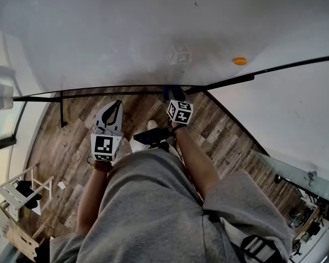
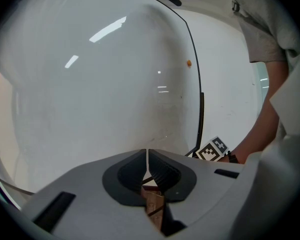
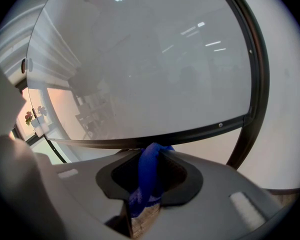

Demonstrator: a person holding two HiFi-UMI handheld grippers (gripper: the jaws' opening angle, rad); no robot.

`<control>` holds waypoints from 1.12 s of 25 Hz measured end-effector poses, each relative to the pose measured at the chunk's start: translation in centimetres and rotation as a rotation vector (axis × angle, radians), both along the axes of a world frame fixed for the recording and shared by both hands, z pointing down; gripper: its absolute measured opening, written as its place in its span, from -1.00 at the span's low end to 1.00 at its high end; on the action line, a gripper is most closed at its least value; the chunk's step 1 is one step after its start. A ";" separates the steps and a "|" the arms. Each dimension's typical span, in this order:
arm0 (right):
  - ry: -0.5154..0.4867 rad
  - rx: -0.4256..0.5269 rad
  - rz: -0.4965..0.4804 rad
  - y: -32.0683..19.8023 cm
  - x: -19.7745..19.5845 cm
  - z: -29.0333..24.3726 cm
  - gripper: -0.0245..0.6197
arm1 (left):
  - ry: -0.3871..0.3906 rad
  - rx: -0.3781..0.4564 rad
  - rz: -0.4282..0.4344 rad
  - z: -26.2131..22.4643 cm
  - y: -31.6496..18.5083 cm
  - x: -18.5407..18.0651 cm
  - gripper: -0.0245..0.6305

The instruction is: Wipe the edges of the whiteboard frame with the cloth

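The whiteboard point(image 1: 153, 32) fills the top of the head view, and its black frame point(image 1: 126, 92) runs along the lower edge. My right gripper point(image 1: 173, 94) is shut on a blue cloth point(image 1: 171, 92) that is pressed against that lower edge. In the right gripper view the blue cloth point(image 3: 149, 176) bulges out of my right gripper point(image 3: 152, 151) right under the black frame point(image 3: 190, 132), near a corner. My left gripper point(image 1: 118, 104) hangs a little below the frame, to the left, shut and empty. In the left gripper view the left gripper point(image 2: 147, 156) faces the board with the frame point(image 2: 198, 114) to its right.
An orange magnet point(image 1: 239, 61) sticks on the board at the right. Below is wooden floor point(image 1: 71, 141), with a black stand leg point(image 1: 61, 109) at the left. A white rack point(image 1: 22, 190) stands at the lower left. A white wall point(image 1: 296, 114) lies to the right.
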State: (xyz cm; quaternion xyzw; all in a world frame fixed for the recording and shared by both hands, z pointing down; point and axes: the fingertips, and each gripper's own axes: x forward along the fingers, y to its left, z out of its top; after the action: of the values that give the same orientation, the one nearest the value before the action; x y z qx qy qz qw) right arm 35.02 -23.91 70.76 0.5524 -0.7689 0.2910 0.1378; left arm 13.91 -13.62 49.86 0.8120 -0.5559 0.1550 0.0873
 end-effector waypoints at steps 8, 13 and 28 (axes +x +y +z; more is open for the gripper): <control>0.005 -0.001 -0.011 0.3 -1.7 0.1 -0.59 | 0.004 0.001 -0.006 0.1 0.2 -1.5 -0.86; 0.013 -0.001 -0.021 0.3 -2.5 0.0 -0.59 | 0.008 -0.013 -0.016 0.7 0.8 -2.5 -0.86; 0.011 -0.006 -0.006 0.7 -4.9 0.0 -0.59 | 0.003 -0.010 -0.018 0.7 0.9 -5.4 -0.86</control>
State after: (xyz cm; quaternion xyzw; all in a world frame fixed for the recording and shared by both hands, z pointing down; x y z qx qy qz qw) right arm 30.14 -23.23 70.79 0.5513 -0.7689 0.2899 0.1443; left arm 8.52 -12.71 50.53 0.8068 -0.5622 0.1560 0.0935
